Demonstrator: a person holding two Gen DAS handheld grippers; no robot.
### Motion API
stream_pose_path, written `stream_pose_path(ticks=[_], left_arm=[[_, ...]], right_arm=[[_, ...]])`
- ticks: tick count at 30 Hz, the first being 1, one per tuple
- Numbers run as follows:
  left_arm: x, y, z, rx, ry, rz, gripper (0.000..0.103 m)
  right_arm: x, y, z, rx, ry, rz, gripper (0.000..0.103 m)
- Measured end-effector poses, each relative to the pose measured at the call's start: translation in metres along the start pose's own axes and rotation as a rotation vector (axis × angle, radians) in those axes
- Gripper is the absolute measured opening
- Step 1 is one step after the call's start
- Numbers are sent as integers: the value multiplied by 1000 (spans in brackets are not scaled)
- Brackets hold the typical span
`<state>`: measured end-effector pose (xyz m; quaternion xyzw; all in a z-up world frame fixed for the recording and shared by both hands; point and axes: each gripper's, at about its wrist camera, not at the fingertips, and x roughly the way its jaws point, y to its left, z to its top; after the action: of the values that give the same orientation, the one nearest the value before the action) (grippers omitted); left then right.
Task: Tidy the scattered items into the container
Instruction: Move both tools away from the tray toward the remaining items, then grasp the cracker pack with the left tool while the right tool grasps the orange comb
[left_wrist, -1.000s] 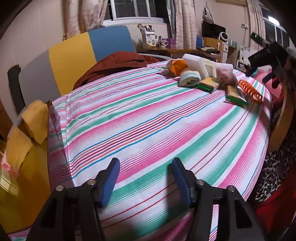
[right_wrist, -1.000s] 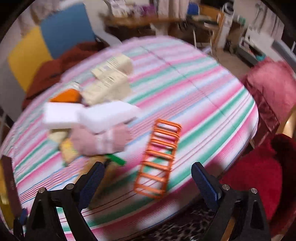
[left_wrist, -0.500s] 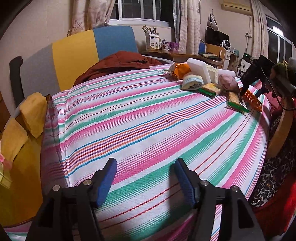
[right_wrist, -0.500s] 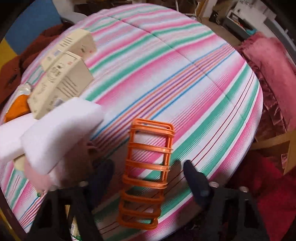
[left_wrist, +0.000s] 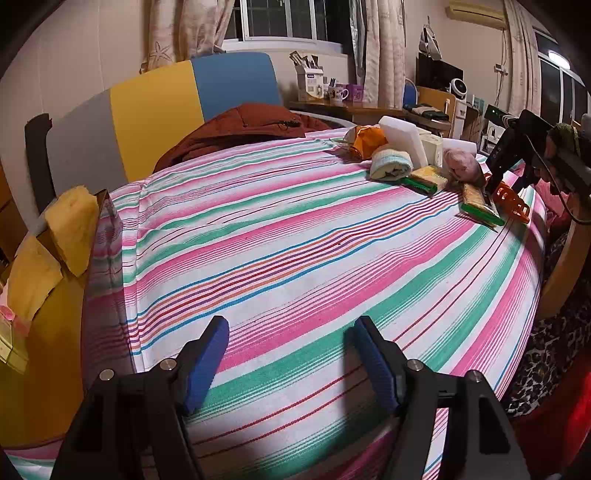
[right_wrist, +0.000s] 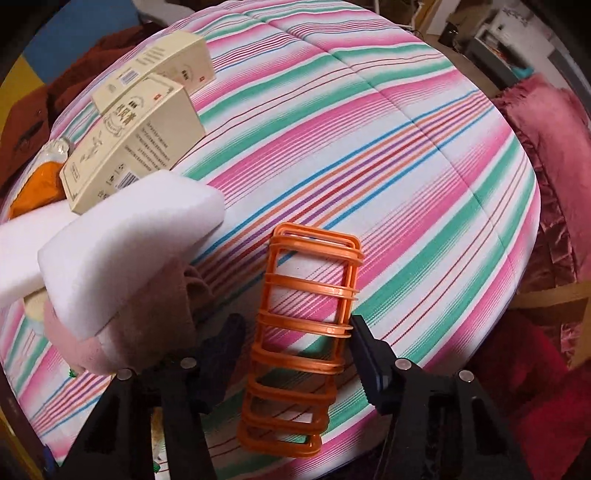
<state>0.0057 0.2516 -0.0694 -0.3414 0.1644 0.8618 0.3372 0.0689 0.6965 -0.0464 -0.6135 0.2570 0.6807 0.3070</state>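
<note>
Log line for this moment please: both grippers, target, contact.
left gripper: open, idle over striped tablecloth | right gripper: open, jaws straddling orange folded rack | contact: unclear | container: not in view

The folding rack lies flat on the bench, lengthwise between the right gripper jaws, reaching beyond them. Left of those jaws a foam block rests on a soft bundle; two cartons lie farther ahead-left, side by side.
</note>
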Motion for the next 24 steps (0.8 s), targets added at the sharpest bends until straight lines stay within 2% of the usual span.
stream_pose_path(ticks=[1, 3, 4, 7, 10, 14, 18, 24], left_arm=[[1, -2, 3, 12, 5, -12, 57], [2, -10, 10, 45, 13, -35, 48], [3, -14, 15, 59, 14, -47, 47], [5, -30, 32, 90, -3, -101, 47], [8, -54, 55, 147, -23, -182, 47], [23, -90, 87, 202, 4, -328, 48], [39, -123, 108, 238, 18, -430, 53], [58, -167, 120, 339, 13, -493, 60]], right_arm=[[-1, 1, 0, -9, 2, -5, 58], [-2, 3, -1, -29, 2, -17, 57], [-3, 2, -2, -30, 3, -14, 57], [-6, 2, -4, -50, -3, -11, 52], [-11, 2, -8, -64, -17, -8, 52], [-15, 1, -10, -89, -19, 3, 52], [-19, -4, -10, -125, -1, 31, 52], [-25, -13, -11, -142, 21, 75, 52]])
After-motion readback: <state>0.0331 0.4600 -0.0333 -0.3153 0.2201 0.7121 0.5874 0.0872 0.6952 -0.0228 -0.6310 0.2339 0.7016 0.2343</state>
